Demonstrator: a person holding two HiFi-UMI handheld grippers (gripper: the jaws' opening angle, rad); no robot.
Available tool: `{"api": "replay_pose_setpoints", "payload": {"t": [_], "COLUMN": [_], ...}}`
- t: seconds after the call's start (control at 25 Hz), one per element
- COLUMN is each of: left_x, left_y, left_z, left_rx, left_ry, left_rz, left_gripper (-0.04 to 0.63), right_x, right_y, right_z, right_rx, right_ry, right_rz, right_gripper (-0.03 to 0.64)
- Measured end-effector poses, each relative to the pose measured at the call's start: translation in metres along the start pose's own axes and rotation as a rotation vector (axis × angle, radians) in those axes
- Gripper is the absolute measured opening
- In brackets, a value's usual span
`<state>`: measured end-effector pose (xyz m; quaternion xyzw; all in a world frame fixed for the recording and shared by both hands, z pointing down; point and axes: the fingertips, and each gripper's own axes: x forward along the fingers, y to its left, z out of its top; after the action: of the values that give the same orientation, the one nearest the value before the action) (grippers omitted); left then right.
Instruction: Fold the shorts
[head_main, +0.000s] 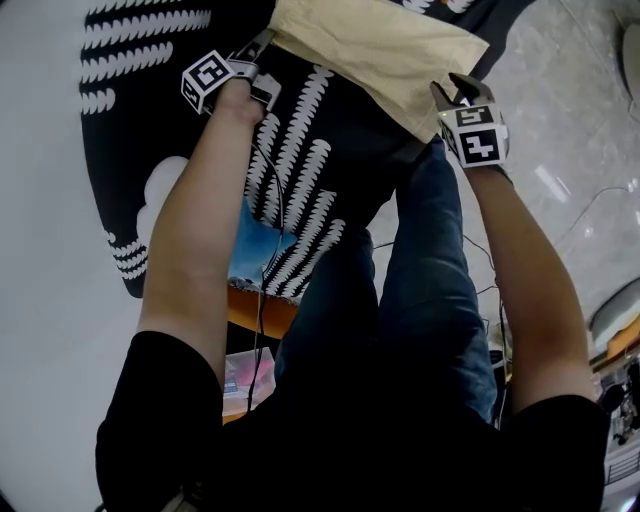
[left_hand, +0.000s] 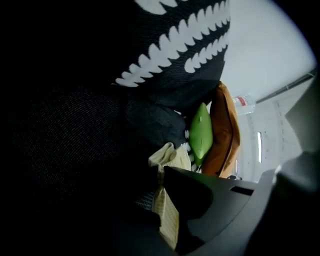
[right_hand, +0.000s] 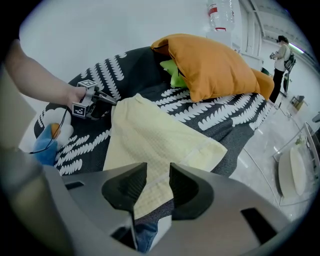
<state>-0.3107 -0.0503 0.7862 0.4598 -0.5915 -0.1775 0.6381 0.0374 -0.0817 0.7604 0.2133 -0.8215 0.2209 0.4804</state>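
Two grippers are on the pale yellow shorts (head_main: 380, 50), one at each near corner.

Shorts: they lie spread flat on a black cover with a white leaf pattern (head_main: 330, 170). The far end runs toward the pillows. In the right gripper view the cloth (right_hand: 155, 135) looks fairly smooth, with a stitched hem along its right edge.

Left gripper (head_main: 262, 45): at the left near corner of the shorts, pointing away from me. Its own view is mostly dark. I can make out the jaws clenched on a bunched strip of the yellow cloth (left_hand: 167, 210), which is squeezed thin between them and puffs out beyond the tips. The right gripper view also shows this gripper (right_hand: 112, 101) touching the shorts' left edge.

Right gripper (head_main: 450, 88): at the right near corner, tipped steeply down. In its own view the jaws (right_hand: 157, 182) stand apart. The near hem of the shorts shows through the gap, and the pads do not press on it. Released, as far as I can see.

Surroundings:
- Orange pillow (right_hand: 215, 65) on the far side of the cover, with a green cushion (right_hand: 175, 75) tucked against its left.
- Clear bottle (right_hand: 220, 15) beyond the pillow.
- Blue and white soft toy (right_hand: 47, 142) at the cover's left near edge.
- Pale glossy floor (head_main: 570, 110) to the right.
- A person (right_hand: 282, 55) stands far off at the right.
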Motion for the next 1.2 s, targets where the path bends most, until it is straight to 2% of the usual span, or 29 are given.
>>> {"api": "replay_pose_setpoints", "payload": {"t": [0.32,0.64,0.88,1.2], "left_x": [-0.009,-0.005,0.004,0.021], "left_y": [-0.07,-0.136,-0.179,-0.22], "left_z": [-0.001,-0.04,-0.076,-0.146], "left_rx": [0.359,0.698,0.868,1.004], "left_ry": [0.041,0.155,0.243,0.375], "left_rz": [-0.067,-0.148,-0.207,-0.273], "left_gripper": [0.052,0.051,0.051,0.051], "right_x": [-0.014,-0.032,-0.046,-0.074], "right_y": [-0.007,-0.005,-0.005,-0.025], "right_z": [-0.008,-0.027,-0.029,-0.048], "right_rx": [0.067,0.172,0.226,0.254], "right_ry": [-0.019,-0.035,-0.062,-0.058], "right_rz": [-0.023,-0.016,-0.009,-0.048], "right_gripper": [0.149,0.149,0.15,0.149]}}
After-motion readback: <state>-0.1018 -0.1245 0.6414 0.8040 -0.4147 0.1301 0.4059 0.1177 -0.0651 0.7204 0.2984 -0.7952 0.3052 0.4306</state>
